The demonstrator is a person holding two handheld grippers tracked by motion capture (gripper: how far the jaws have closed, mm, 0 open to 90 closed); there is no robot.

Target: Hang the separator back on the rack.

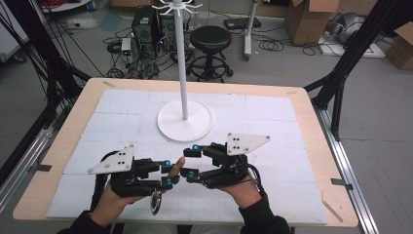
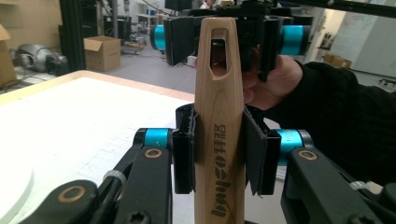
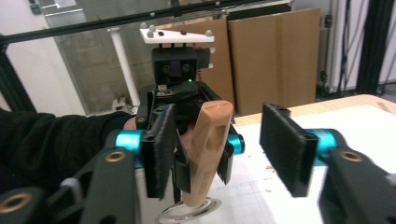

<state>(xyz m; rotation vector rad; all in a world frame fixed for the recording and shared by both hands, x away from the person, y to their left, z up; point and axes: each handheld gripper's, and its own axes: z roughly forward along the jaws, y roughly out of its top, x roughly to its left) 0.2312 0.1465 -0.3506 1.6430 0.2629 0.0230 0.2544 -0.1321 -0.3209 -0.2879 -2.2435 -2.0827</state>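
Gripping wooden handle (image 2: 219, 140), left tool (image 2: 219, 154), right tool (image 3: 224, 149) agape alongside

The handle (image 2: 219, 140) clamped in my left gripper (image 2: 219, 149) is pale, smooth wood with visible grain, a dark logo printed on it and a slot cut near its tip. A shiny metal ring (image 1: 156, 201) hangs at its lower end. My right gripper (image 3: 229, 149) has matt black jaws faced with rough, fuzzy pads (image 3: 280, 147). Glossy blue metal collars (image 2: 156, 137) sit at the jaw joints, beside brass-coloured pivots (image 2: 152, 153). My sleeve (image 2: 341, 121) is black knit cloth.
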